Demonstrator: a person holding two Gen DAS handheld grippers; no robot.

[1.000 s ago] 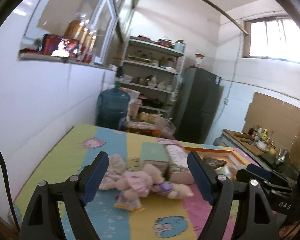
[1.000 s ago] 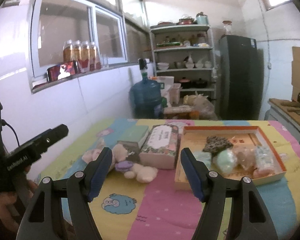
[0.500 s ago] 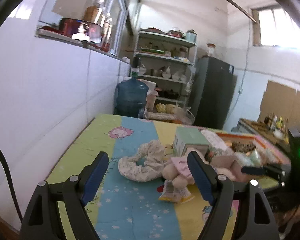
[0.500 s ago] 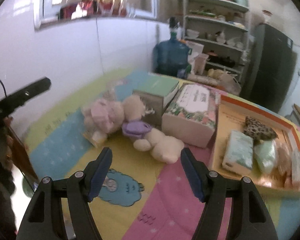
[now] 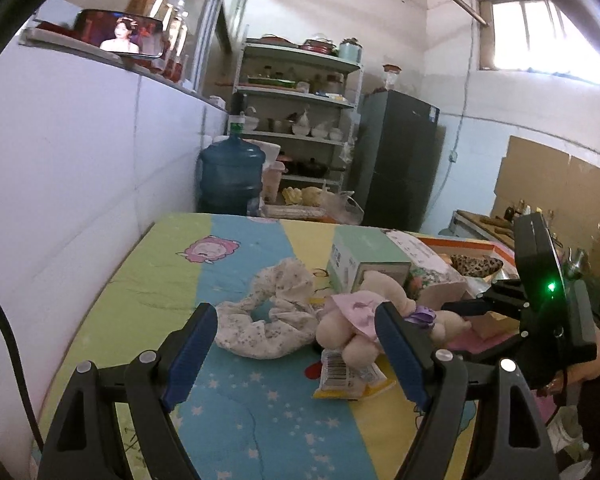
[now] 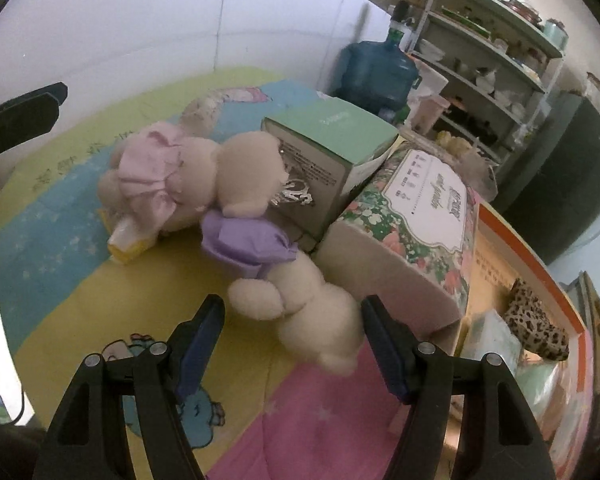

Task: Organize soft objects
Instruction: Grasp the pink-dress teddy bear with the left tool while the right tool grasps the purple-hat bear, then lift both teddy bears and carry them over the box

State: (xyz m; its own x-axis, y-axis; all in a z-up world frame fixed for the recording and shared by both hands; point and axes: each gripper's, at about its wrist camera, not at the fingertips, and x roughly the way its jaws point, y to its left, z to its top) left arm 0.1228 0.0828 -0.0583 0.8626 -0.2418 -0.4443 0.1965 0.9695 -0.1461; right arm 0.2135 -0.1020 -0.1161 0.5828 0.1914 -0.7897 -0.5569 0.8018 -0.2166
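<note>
Cream plush, a toy rabbit [image 6: 260,216] in a pink dress and purple bow, lies on the striped table cover [image 6: 80,200] against the green box [image 6: 328,148] and the floral box [image 6: 412,220]. The right gripper [image 6: 292,320] has just been closing; its jaws straddle the rabbit's head, not visibly pressing. The left gripper [image 5: 296,332] is spread wide, empty, near the floral fabric piece [image 5: 268,316].
</note>
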